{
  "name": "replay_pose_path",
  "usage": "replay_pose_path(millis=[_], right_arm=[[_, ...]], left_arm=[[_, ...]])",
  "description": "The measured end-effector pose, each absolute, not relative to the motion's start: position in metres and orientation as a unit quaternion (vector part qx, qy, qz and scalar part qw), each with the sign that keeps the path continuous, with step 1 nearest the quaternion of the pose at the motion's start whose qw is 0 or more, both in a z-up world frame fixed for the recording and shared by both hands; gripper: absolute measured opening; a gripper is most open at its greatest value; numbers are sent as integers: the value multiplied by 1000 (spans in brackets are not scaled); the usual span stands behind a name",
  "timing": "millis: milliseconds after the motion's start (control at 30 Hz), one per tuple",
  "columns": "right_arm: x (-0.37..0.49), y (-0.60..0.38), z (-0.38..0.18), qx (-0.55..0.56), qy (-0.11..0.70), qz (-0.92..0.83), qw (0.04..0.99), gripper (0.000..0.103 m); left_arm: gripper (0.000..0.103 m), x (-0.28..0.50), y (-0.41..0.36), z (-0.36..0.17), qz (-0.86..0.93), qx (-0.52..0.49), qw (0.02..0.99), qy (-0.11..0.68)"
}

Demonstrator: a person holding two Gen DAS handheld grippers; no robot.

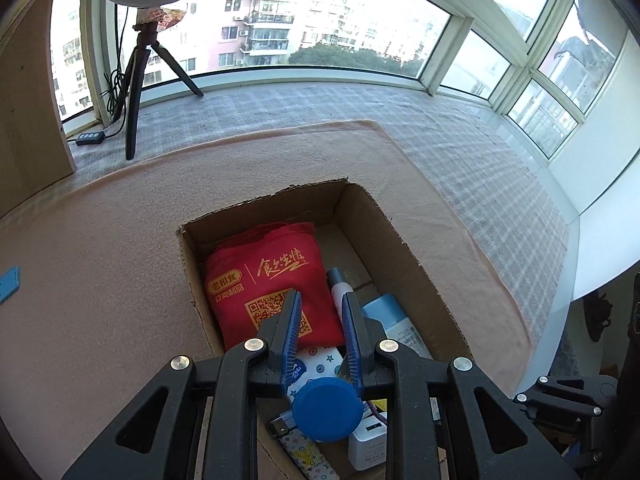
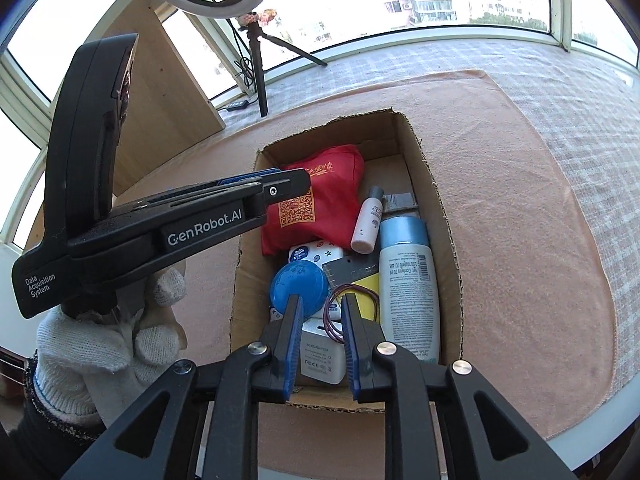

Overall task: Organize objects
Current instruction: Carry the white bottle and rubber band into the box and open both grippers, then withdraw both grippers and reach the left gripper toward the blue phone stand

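Left wrist: left gripper (image 1: 320, 300), fingers narrowly parted and empty, over cardboard box (image 1: 404, 240); red bag (image 1: 264, 276) fills the far end, blue lid (image 1: 327, 409) near.

Right wrist: right gripper (image 2: 319, 302), narrowly parted and empty, above white charger (image 2: 322, 354); white bottle (image 2: 408, 292) along the right wall, open cloth (image 2: 520, 184) beyond.

My fingers (image 2: 294, 320) carry blue pads on black frames. The cardboard box (image 2: 436, 184) is plain brown, on a salmon-pink cloth (image 2: 520, 200) over a grey-white checked cover (image 2: 580, 92). Inside lie a red bag (image 2: 320, 188) with an orange printed code and script, a blue round lid (image 2: 298, 282), a white bottle (image 2: 408, 292) capped pale blue, a pale pink bottle (image 2: 366, 228) and a white charger (image 2: 322, 354).
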State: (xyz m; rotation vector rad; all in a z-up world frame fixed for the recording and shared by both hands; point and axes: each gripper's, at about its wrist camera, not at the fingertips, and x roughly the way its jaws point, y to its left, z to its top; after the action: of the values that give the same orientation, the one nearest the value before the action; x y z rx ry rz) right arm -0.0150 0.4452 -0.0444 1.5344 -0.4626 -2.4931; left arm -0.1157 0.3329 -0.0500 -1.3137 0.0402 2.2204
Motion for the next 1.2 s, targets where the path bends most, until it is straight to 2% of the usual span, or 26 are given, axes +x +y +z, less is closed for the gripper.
replay_pose_path(millis=[433, 600, 767, 933, 1033, 1067, 1200], right_arm=[[-32, 374, -24, 486, -169, -849, 123, 23], [-54, 345, -7, 481, -179, -843, 159, 23], [-82, 309, 31, 463, -138, -855, 188, 24], [-121, 273, 62, 445, -103, -863, 215, 33], [-145, 252, 64, 442, -100, -862, 228, 35], [-156, 245, 61, 446, -102, -858, 233, 39], [-196, 214, 33, 465, -101, -849, 230, 41]], left_arm=[[23, -88, 183, -20, 852, -470, 227, -35], [28, -94, 109, -1, 866, -456, 192, -72], [29, -116, 37, 34, 889, -428, 144, -76], [30, -149, -31, 58, 901, -414, 98, -83], [30, -174, -73, 55, 901, -417, 63, -101], [30, -182, -86, 51, 900, -420, 56, -105], [30, -212, -117, 19, 887, -446, 47, -112]])
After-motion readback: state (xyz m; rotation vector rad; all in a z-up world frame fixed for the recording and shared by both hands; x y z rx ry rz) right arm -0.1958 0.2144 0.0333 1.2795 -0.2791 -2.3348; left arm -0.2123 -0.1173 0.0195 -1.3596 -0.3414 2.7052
